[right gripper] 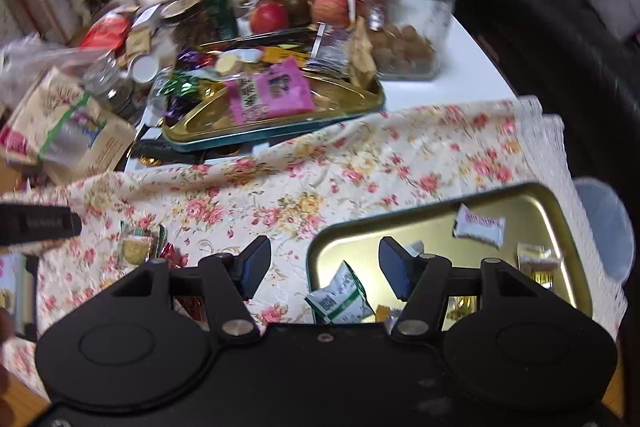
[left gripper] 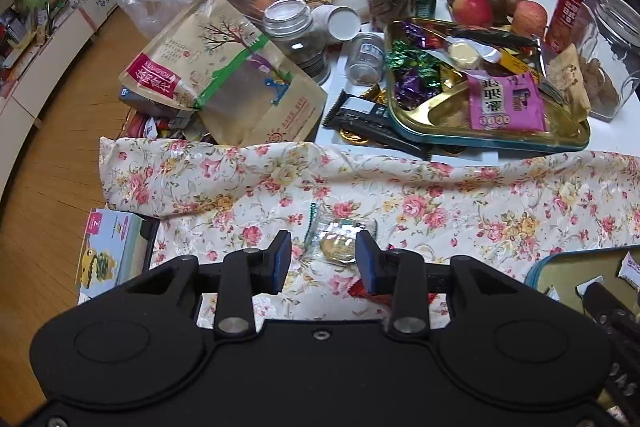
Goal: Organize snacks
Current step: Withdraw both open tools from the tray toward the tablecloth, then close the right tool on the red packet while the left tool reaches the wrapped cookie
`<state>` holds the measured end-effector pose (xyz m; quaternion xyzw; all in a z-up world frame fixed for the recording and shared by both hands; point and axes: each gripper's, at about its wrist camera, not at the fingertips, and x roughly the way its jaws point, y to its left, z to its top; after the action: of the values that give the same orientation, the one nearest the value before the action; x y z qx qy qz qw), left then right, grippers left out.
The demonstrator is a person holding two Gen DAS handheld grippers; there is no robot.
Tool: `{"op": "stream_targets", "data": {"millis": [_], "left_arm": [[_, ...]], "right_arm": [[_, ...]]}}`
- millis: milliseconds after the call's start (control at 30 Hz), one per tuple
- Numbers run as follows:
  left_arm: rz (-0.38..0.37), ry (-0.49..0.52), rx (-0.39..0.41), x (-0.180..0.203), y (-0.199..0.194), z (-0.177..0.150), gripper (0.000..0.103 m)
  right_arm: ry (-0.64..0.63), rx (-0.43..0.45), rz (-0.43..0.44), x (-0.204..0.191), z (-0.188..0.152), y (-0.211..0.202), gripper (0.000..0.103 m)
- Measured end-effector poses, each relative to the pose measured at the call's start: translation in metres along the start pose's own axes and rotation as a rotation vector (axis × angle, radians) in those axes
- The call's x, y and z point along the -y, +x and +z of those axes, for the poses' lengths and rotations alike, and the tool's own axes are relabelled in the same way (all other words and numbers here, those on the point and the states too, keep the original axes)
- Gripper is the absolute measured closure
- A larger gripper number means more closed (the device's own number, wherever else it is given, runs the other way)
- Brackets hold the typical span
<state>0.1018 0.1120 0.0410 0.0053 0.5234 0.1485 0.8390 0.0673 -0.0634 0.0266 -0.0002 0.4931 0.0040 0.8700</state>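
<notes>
Hovering low over the floral cream tablecloth (left gripper: 440, 195), the left gripper (left gripper: 323, 254) has its blue-padded jaws spread wide on either side of a clear-wrapped round golden biscuit (left gripper: 338, 243), which lies flat on the cloth and is not yet held. A red crinkled wrapper (left gripper: 358, 287) lies just beside that biscuit, partly hidden by the right-hand finger. The right gripper (right gripper: 325, 267) is also wide open and empty, straddling the near-left rim of the gold rectangular tin tray (right gripper: 460, 227). That tray looks like the sorting target, and it already holds a green-and-white foil packet (right gripper: 340, 301), a white wrapped bar (right gripper: 479, 227) and a gold-striped sachet (right gripper: 538, 263), so by my reading the job is under way but far from finished. Left to sort are at least the 2 loose pieces on the cloth, and farther back a second gold tray with a teal rim (left gripper: 480, 143) heaped with purple and green foil candies (left gripper: 412, 67) and a pink printed pouch (left gripper: 506, 103). Kraft paper bags, glass jars and apples crowd the table beyond; whether those belong to the task I cannot tell.
</notes>
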Motion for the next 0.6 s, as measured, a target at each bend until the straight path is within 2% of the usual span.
{"op": "stream_targets", "data": {"millis": [100,167,333,400,600], "left_arm": [[-0.018,0.0,0.001,-0.008,-0.002,0.003,0.056],[-0.048,0.0,-0.007,-0.012,-0.004,0.005,0.056],[-0.088,0.003,-0.009,-0.021,-0.007,0.007,0.056],[-0.098,-0.014,-0.012,-0.027,-0.007,0.009,0.056],[-0.13,-0.083,-0.024,-0.045,-0.004,0.012,0.056]], "right_arm": [[-0.048,0.069,-0.002,-0.022,-0.003,0.0,0.04],[-0.068,0.082,-0.008,-0.034,-0.005,0.003,0.04],[-0.202,0.179,-0.027,-0.061,-0.009,0.011,0.04],[-0.186,0.212,-0.014,-0.066,-0.007,0.012,0.04],[-0.057,0.22,0.088,-0.07,0.008,0.021,0.041]]}}
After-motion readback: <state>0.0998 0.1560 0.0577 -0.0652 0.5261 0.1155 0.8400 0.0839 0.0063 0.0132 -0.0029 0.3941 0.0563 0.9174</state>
